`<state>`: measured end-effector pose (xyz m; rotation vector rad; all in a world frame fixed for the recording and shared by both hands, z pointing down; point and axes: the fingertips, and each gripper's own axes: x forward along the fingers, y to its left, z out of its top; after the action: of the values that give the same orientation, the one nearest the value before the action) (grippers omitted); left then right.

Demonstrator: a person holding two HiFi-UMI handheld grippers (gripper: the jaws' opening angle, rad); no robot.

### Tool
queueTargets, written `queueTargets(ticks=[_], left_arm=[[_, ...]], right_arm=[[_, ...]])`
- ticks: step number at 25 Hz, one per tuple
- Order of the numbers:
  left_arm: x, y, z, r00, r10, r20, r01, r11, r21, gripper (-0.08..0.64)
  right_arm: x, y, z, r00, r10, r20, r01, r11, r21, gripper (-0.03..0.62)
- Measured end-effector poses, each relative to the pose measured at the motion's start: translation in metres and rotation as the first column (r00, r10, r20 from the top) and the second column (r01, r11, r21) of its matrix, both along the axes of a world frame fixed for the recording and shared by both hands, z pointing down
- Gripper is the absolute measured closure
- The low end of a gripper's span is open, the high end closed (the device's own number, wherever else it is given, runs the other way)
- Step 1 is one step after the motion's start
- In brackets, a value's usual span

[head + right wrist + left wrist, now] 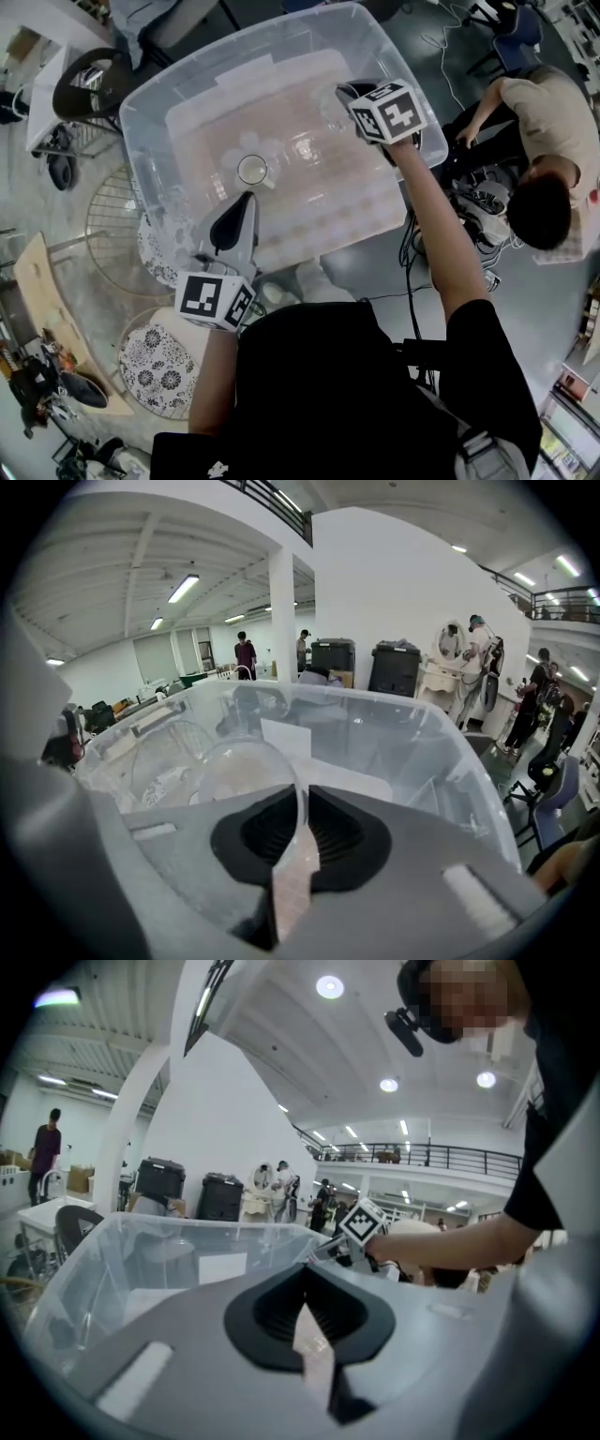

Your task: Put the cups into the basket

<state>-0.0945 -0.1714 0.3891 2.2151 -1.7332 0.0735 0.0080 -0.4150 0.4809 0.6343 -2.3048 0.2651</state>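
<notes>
A big clear plastic bin (150, 94) fills the middle of the head view. One clear glass cup (251, 170) stands upright on its floor. My right gripper (343, 95) reaches over the bin's far right part. In the right gripper view its jaws (301, 803) are shut on the thin rim of a second clear cup (230, 775), which hangs to the left of the jaws inside the bin (412, 733). My left gripper (246, 200) is at the bin's near wall, just short of the standing cup. Its jaws (305, 1277) are shut with nothing between them.
Round wire racks (112, 220) and patterned plates (155, 361) lie on the floor left of the bin. A black chair (89, 80) stands at the upper left. A person (544, 141) sits to the right, with cables (422, 248) on the floor between.
</notes>
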Motion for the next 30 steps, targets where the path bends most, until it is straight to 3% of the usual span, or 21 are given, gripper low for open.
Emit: queueTargets(ticks=[10,17,24,30], left_arm=[[-0.019,0.000,0.004,0.998,-0.067,0.002,0.067,0.998,-0.008,0.552],[-0.026,-0.004,0.005,0.995,-0.099,0.001,0.099,0.995,-0.015,0.552],[-0.041,-0.003,0.006,0.991,-0.134,0.023,0.135,0.990,-0.028,0.552],[-0.049,-0.001,0.010,0.985,-0.168,0.029,0.170,0.985,-0.038,0.552]], right_arm=[[-0.022,-0.010,0.083,0.978,-0.096,-0.185,0.074,0.990,-0.124,0.565],[-0.025,-0.001,0.140,0.922,-0.235,-0.309,0.164,0.958,-0.236,0.563],[-0.032,0.012,0.182,0.878,-0.335,-0.342,0.225,0.919,-0.324,0.563],[-0.037,0.022,0.200,0.838,-0.418,-0.350,0.300,0.889,-0.345,0.560]])
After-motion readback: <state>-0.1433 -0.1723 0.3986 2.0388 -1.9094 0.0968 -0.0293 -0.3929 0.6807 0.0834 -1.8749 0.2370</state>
